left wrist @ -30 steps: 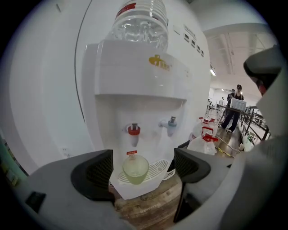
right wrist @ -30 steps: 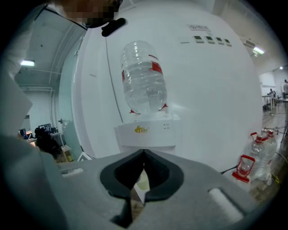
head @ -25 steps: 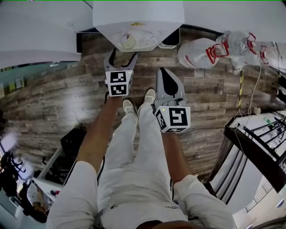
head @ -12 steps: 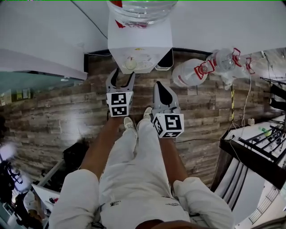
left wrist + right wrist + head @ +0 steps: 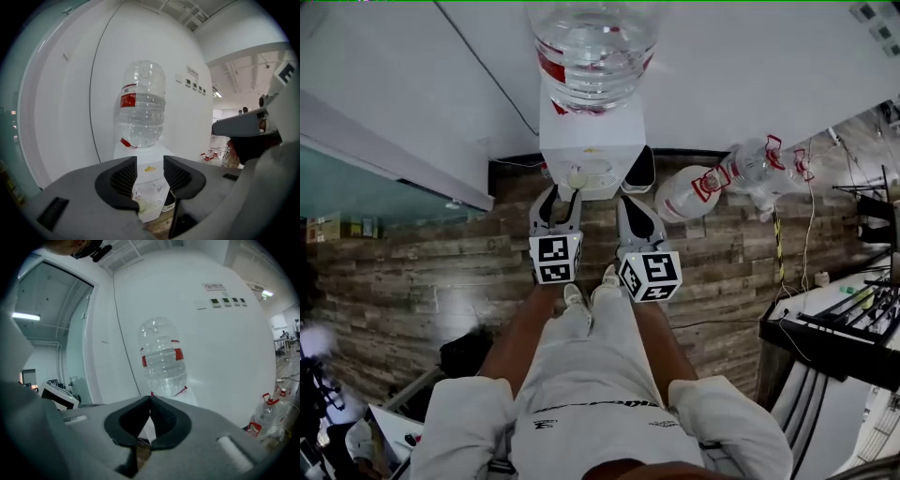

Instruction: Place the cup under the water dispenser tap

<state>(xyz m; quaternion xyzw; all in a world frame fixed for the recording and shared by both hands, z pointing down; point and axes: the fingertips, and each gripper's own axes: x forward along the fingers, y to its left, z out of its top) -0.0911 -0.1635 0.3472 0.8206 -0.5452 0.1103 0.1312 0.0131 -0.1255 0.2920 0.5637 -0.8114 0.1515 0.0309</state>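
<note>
The white water dispenser (image 5: 589, 141) carries a clear bottle (image 5: 592, 42) and stands against the wall. A pale cup (image 5: 575, 177) sits on its drip tray under the taps; the left gripper view shows the cup (image 5: 142, 206) low down, beyond the jaws. My left gripper (image 5: 560, 199) hangs in front of the dispenser, apart from the cup. Its jaws are closing, with a gap and nothing between them. To its right, my right gripper (image 5: 636, 202) is shut and empty, its tips (image 5: 150, 401) meeting.
Spare water bottles (image 5: 698, 190) lie on the wooden floor to the right of the dispenser. A dark bin (image 5: 639, 173) stands against the dispenser's right side. A glass partition (image 5: 366, 187) runs at left, and a black rack (image 5: 830, 328) stands at right.
Both grippers have risen in front of the dispenser, and its bottle has come into view. The left jaws have narrowed from wide open. The cup stays on the tray.
</note>
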